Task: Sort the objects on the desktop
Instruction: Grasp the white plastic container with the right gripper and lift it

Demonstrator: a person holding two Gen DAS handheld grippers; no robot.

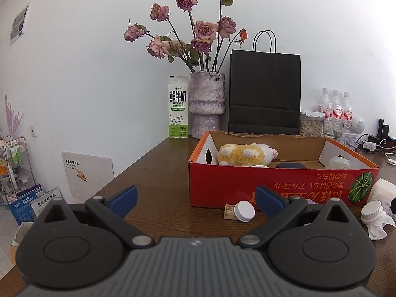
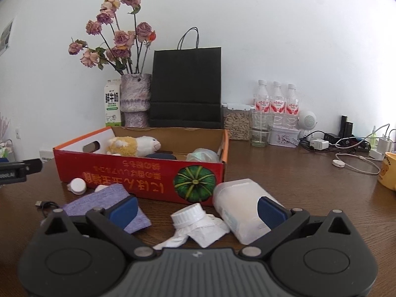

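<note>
Left wrist view: my left gripper (image 1: 196, 201) is spread wide, holding nothing, low over the tabletop (image 1: 158, 173) in front of the red box (image 1: 247, 185). Box already holds a plush toy (image 1: 243, 157), a dark item and a crumpled clear bag (image 1: 340, 162), so sorting looks partway done. Nearest loose thing is a white cap (image 1: 244, 210) beside a small tag, just ahead of my right-hand finger, close to the box front. Readable: milk carton (image 1: 178, 106) says "FRESH MILK" with Chinese characters; box front has upside-down Japanese print and a pumpkin picture. Right wrist view: my right gripper (image 2: 196, 210) is also released, empty, hovering over the clutter before the box. Between its fingers lie a white bottle top (image 2: 189, 215) on crumpled tissue (image 2: 205, 232); a white jar (image 2: 238, 206) lies on its side touching the right finger, purple cloth (image 2: 104, 201) under the left finger. Likely step: approach for next pick, probably the top or jar. Next move needs lowering, centring on one item, closing, then lifting over the box wall. Bottle labels (image 2: 277, 105) are red, not legible.
</note>
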